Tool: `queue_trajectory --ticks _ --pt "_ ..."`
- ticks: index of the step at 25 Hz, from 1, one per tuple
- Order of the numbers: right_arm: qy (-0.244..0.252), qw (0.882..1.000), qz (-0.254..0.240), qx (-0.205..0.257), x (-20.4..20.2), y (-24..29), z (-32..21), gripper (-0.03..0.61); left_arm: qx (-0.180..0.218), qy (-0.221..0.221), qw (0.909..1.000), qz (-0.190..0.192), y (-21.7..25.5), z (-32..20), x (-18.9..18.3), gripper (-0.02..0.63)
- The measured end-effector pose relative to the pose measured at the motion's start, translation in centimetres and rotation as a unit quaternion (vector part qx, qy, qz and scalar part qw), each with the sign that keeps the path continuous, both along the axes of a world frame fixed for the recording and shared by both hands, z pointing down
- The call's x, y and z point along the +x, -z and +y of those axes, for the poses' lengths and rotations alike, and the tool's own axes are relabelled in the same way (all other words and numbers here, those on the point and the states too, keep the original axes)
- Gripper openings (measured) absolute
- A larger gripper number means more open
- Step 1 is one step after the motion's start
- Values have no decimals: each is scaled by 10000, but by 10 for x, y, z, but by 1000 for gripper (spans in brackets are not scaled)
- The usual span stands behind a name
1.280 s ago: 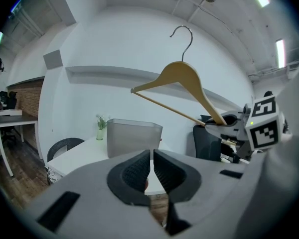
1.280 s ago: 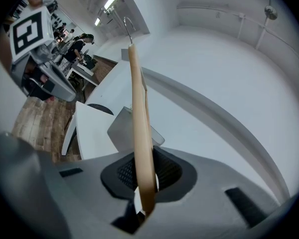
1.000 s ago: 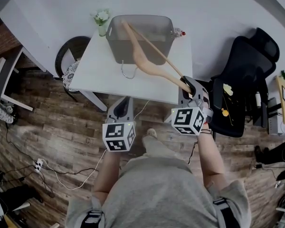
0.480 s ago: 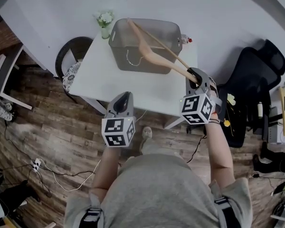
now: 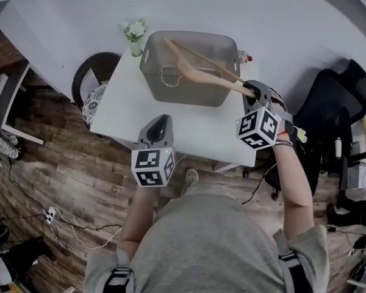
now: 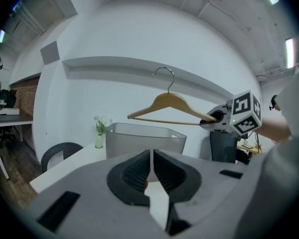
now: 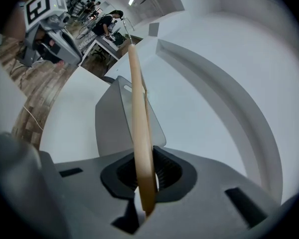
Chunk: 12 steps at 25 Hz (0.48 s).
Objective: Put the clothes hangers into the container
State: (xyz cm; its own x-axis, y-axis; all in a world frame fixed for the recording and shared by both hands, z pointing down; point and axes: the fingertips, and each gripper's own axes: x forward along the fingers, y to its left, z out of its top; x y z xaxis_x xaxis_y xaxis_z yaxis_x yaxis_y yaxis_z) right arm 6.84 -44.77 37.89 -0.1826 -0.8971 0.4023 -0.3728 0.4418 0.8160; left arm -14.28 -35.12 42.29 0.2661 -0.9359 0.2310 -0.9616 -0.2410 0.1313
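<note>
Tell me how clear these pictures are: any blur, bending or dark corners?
Head view: even light, sharp, lines bow toward the edges. Left gripper view: strong fisheye, black corners; the wooden hanger and grey container are crisp, the near jaws soft. Right gripper view: same dark rim; the hanger looms large and soft near the lens.

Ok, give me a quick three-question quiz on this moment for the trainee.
1. True or false: the left hand-held gripper grips the wooden hanger.
2. The hanger is: A flat on the table; B held above the container; C on the floor.
3. What stands beside the container, at the table's corner?
Key: 1 false, the right hand-held gripper grips its end; 2 B; 3 a small vase of flowers.
</note>
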Motion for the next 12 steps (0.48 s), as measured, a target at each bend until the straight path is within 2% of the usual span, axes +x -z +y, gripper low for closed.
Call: queue_trajectory --ticks 7,12 --pt "245 9968 674 -344 -7 -10 -39 37 -27 58 10000 -12 -1 -28 -1 21" --pt "410 9899 1221 -598 -15 -17 -66 38 -60 106 9999 -32 -3 -47 -5 21"
